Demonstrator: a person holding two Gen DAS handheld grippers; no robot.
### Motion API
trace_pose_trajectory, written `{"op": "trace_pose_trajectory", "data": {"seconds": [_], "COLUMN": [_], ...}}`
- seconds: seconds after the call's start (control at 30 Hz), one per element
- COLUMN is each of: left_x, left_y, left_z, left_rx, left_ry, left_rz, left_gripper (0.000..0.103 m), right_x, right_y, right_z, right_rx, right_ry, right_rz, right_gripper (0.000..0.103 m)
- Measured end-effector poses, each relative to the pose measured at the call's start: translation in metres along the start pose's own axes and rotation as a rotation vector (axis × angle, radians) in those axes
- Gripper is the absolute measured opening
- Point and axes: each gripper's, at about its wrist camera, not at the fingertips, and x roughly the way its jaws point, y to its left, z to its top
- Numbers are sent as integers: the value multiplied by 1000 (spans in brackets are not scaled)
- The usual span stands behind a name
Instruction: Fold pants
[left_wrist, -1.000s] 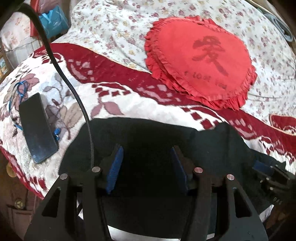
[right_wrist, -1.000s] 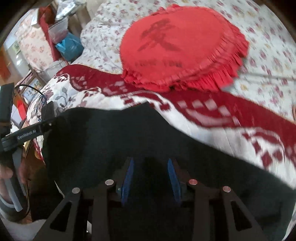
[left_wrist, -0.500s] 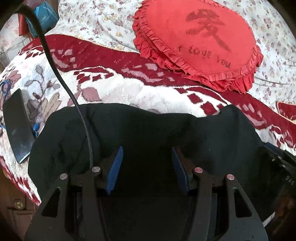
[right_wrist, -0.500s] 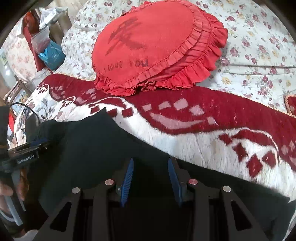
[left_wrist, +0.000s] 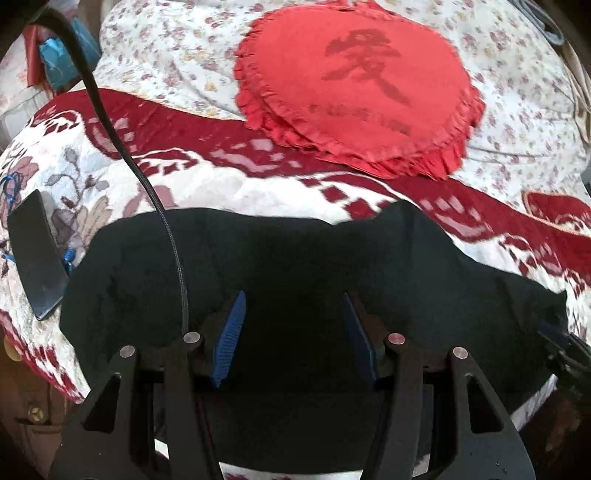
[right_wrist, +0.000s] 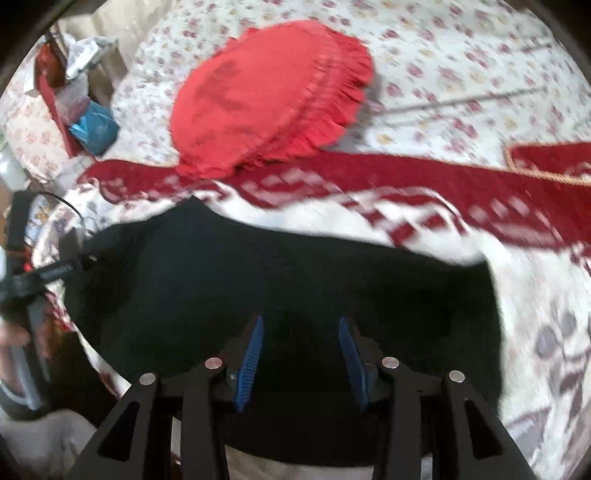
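Observation:
The black pants (left_wrist: 295, 258) lie spread across the red and white blanket (left_wrist: 258, 184) near the bed's front edge. My left gripper (left_wrist: 293, 299) hovers over their middle, blue pads apart, only flat cloth beneath. It also shows at the left of the right wrist view, as the left gripper (right_wrist: 55, 271) held by a hand (right_wrist: 11, 332). My right gripper (right_wrist: 301, 321) is over the pants (right_wrist: 258, 277) near their right end, jaws opening, nothing pinched between the pads. The right gripper (left_wrist: 565, 350) peeks in at the left wrist view's right edge.
A red heart-shaped cushion (left_wrist: 362, 88) rests on the floral sheet behind the blanket. A black phone (left_wrist: 35, 254) lies on the blanket left of the pants. A black cable (left_wrist: 122, 147) hangs across the left wrist view. Bags (right_wrist: 92, 125) stand beside the bed at far left.
My right gripper has swept to the right along the pants, so their right edge now shows, and its pads stand slightly wider. The left gripper shifted a little over the cloth.

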Motion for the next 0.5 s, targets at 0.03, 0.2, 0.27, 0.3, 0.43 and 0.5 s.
{"op": "trace_pose_trajectory", "data": {"seconds": [0.03,0.2,0.27,0.3,0.43,0.5], "left_x": [0,1,-1,-1,2,5], "left_y": [-5,-37,-50,-56,-81,-93], "left_z": [-2,-11,-13,-13,-14,-12], "left_rx": [8,66,98,112,163,182], "left_ry": [5,29,29,28,41,51], "left_rz": [-5,-36,-52,-60,-108,-140], "left_gripper": [54,54,54,54,54,54], "right_x": [2,-14,-34,-43,-66,-72], "right_y": [-6,-47,-51,-53,-70,-85], "right_z": [-2,10,13,12,-3,-14], "right_rx": [4,115,113,107,157,221], "right_ry": [7,-43,-92,-102,-102,-100], "right_rz": [-26,-4,-24,-51,-126,-109], "right_gripper": [40,39,41,42,47,47]}}
